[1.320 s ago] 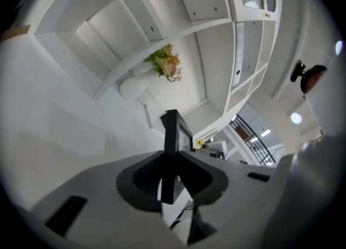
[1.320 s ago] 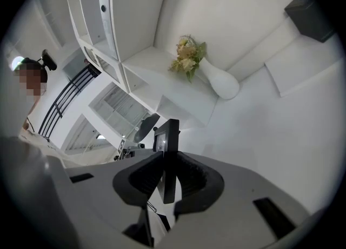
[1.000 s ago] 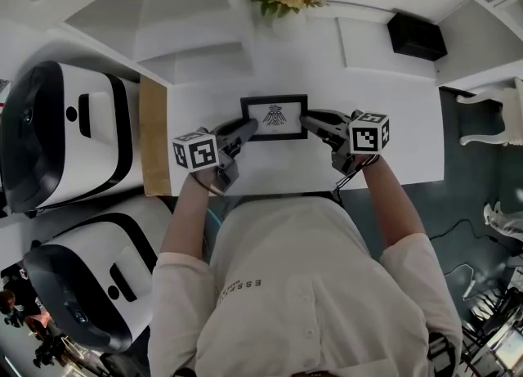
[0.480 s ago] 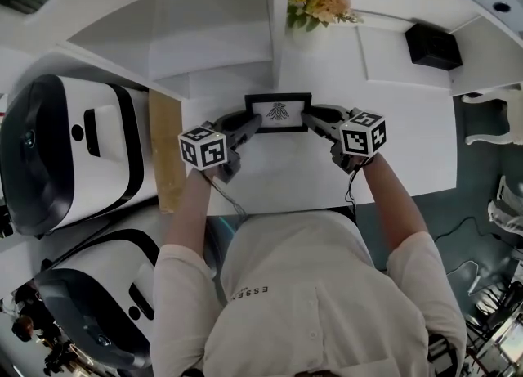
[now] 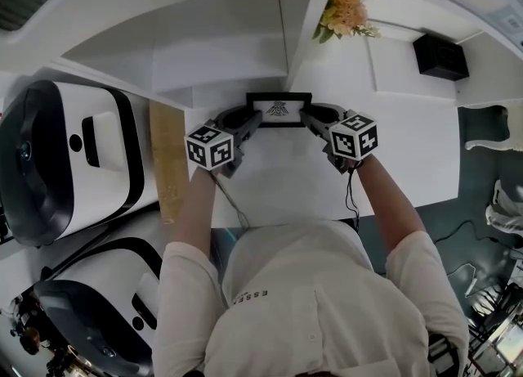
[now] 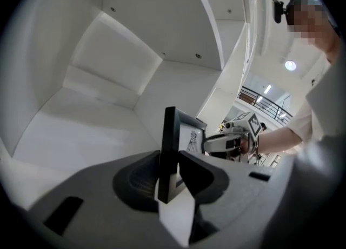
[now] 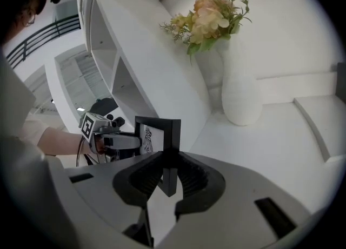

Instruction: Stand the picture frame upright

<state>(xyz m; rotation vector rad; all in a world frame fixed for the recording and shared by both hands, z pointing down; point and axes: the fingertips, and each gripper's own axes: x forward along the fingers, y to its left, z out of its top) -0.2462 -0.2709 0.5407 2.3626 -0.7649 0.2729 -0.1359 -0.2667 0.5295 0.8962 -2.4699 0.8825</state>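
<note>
Nearest, the person's forearms reach out over the white surface (image 5: 270, 183), one gripper at each end of the frame, so that the load is shared and cannot swing. The left gripper (image 5: 248, 119) has its jaws closed to a narrow gap on the left edge of the picture frame (image 5: 279, 109), whose black moulding stands between the ridged pads. The right gripper (image 5: 310, 116) pinches the opposite edge the same way, its jaws partly closed with the frame's side bar clamped between them. Both grippers tilt slightly downward, which keeps the glass facing the person and the frame close to vertical. It sits toward the back of the surface, between the two grippers. Whether its bottom edge already rests on the surface cannot be told. Holding by the side edges likely leaves the back free for a stand to take the weight. Beyond it rise the white shelf unit (image 5: 221, 48), a vase of yellow flowers (image 5: 350, 9) and a black box (image 5: 441, 56), all well apart from the frame.
</note>
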